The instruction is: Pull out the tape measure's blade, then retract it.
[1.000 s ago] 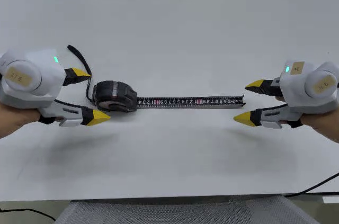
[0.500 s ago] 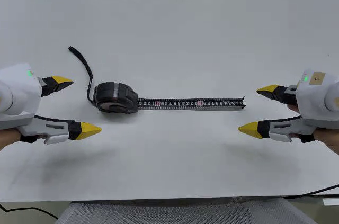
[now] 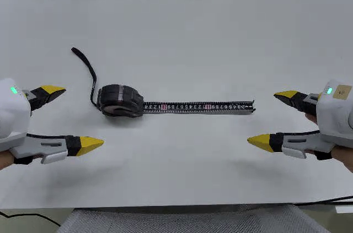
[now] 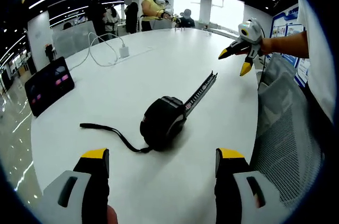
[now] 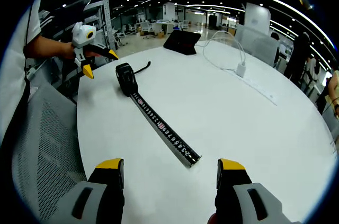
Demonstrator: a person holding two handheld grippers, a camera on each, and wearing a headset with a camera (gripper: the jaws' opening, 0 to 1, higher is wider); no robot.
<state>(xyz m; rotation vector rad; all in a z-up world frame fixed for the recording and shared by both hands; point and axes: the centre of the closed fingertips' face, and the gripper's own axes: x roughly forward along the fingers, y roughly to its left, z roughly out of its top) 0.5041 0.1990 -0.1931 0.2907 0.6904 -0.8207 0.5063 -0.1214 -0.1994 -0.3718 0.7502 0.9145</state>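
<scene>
Steel blade [image 3: 198, 107] lies extended; my left gripper [image 3: 83, 115] and right gripper [image 3: 262, 117] gape empty flanking the tape measure [image 3: 118, 101]. Unguided retraction could whip.

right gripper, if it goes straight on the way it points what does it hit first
Probably the tape measure blade's free end, on the table just ahead of the right gripper, between its open jaws; height is unclear.
</scene>
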